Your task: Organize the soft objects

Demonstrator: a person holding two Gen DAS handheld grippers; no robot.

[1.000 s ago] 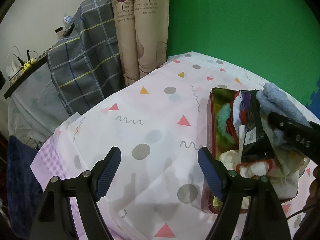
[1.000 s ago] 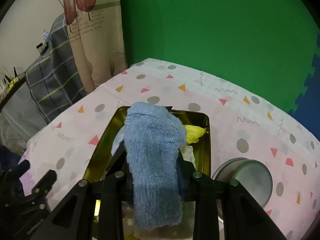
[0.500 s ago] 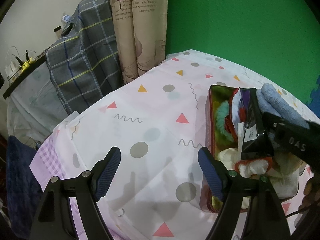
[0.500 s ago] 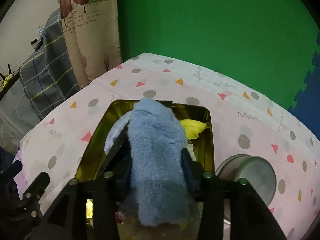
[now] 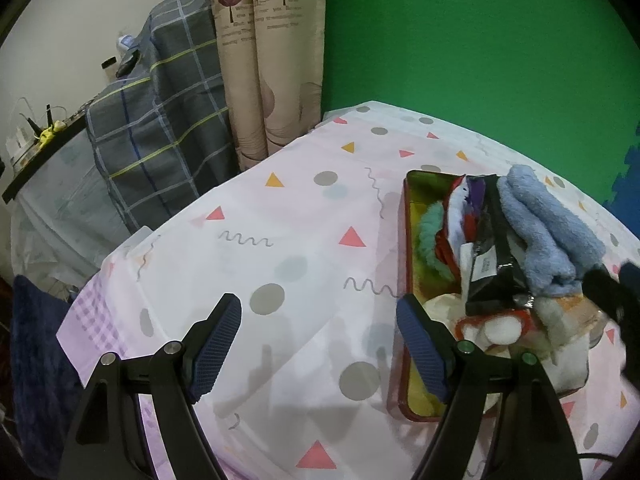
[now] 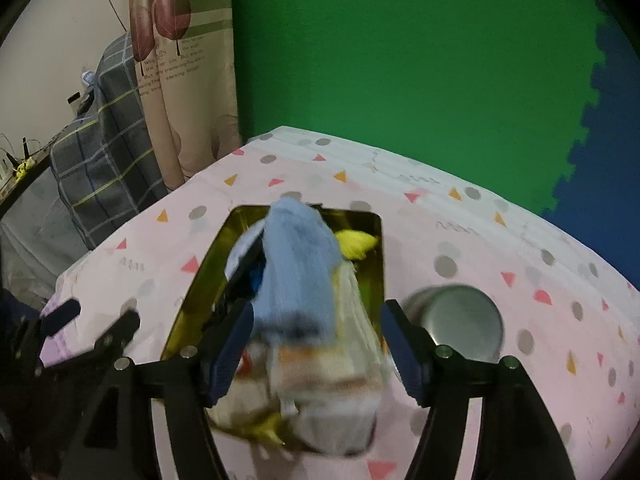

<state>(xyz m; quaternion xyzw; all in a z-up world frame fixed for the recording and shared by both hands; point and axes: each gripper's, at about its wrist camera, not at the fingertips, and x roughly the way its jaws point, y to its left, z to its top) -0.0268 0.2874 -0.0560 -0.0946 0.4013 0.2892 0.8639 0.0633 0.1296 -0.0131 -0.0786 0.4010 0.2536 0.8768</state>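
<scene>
A fuzzy light-blue sock (image 6: 298,268) (image 5: 544,226) lies on top of the pile of soft things in the gold-lined tin tray (image 6: 200,276) (image 5: 406,240). My right gripper (image 6: 316,344) hangs just over the near end of the pile. Its jaws are opening, and the pads stand apart from the sock on both sides. In the left wrist view its dark tip (image 5: 612,292) shows at the right edge. My left gripper (image 5: 320,344) is open over bare tablecloth left of the tray, with nothing between its fingers. The tray also holds a black packet (image 5: 490,256), a teal fluffy item (image 5: 430,236) and a yellow item (image 6: 354,242).
A round metal bowl (image 6: 460,324) sits on the patterned tablecloth (image 5: 280,264) right of the tray. Beyond the table's left edge stand a plaid-covered piece of furniture (image 5: 160,120) and a curtain (image 5: 272,60). A green wall is behind.
My right gripper opened and let go of the blue sock, then drew back a little and up. The sock now rests on the pile. My left gripper has not moved.
</scene>
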